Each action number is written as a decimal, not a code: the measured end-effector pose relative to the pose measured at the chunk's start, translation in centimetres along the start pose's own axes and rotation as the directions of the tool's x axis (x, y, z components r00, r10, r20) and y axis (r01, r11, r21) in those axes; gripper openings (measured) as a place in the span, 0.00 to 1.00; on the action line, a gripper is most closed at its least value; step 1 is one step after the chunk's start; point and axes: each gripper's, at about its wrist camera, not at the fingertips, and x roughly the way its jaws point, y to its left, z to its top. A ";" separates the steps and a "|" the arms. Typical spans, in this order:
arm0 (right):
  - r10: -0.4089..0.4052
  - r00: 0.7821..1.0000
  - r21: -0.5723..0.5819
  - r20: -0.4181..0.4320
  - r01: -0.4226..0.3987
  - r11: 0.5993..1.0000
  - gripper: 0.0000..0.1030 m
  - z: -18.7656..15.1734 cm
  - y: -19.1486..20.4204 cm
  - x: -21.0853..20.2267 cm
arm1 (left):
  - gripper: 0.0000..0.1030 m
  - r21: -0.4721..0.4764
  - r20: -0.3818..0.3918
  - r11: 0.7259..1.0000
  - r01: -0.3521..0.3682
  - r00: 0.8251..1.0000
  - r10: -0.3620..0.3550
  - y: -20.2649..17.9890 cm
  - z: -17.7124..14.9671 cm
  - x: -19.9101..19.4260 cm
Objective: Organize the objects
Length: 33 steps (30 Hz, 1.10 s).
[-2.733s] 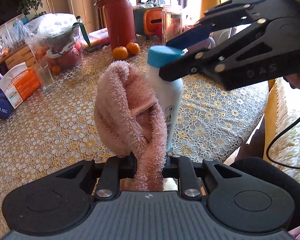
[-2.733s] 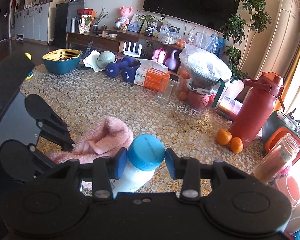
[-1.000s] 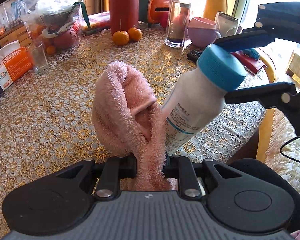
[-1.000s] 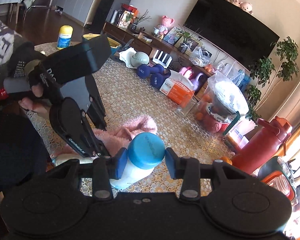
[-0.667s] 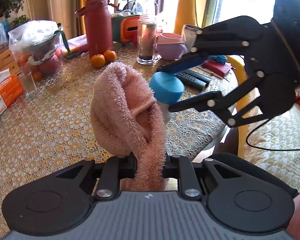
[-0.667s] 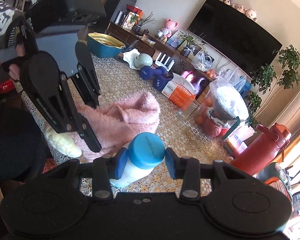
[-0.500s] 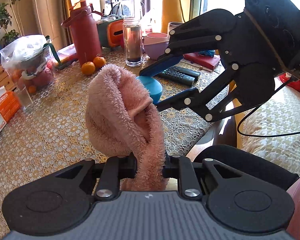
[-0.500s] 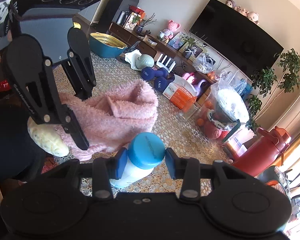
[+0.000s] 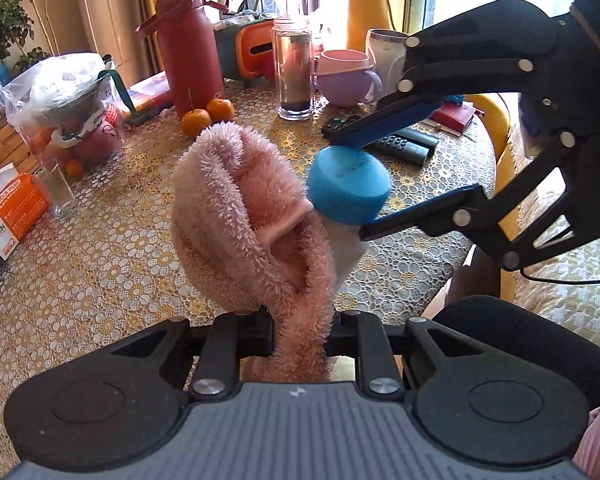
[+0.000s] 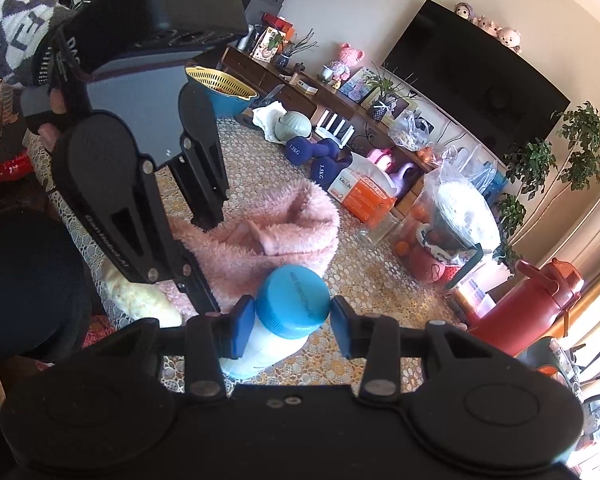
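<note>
The left gripper (image 9: 300,330) is clamped on a pink towel (image 9: 244,224) held above the table (image 9: 112,248). The right gripper (image 10: 292,326) is clamped on a white bottle (image 10: 268,350) at its blue cap (image 10: 293,301), touching the towel.

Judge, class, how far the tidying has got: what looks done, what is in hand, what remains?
Done: nothing visibly put away yet. In hand: the left gripper is shut on the pink fluffy towel, the right gripper on the blue-capped white bottle, both lifted above the table. Left: oranges, remote, cups and dumbbells lie scattered.
</note>
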 end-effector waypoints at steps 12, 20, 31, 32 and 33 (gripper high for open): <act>0.008 1.000 -0.020 0.015 -0.008 1.000 0.40 -0.4 0.3 -0.6 | 0.19 -0.038 -0.098 0.999 -0.022 0.995 0.018 2.4 -0.3 4.5; 0.011 1.000 0.035 0.010 -0.012 0.999 0.40 -0.5 -0.6 -0.3 | 0.19 -0.070 -0.092 0.997 -0.025 0.996 0.019 2.5 -0.5 4.4; 0.002 1.000 0.180 -0.008 -0.001 0.984 0.40 0.4 -2.8 1.8 | 0.19 -0.095 0.009 0.995 -0.017 1.000 0.018 0.3 -0.4 -0.8; 0.002 1.000 0.194 -0.011 0.000 0.981 0.40 0.5 -3.0 2.0 | 0.19 -0.099 0.020 0.995 -0.009 1.000 0.011 0.1 -0.4 -1.2; 0.002 1.000 0.206 -0.014 0.001 0.978 0.40 0.6 -3.2 2.2 | 0.19 -0.102 0.034 0.995 -0.002 0.999 0.005 -0.3 -0.4 -1.7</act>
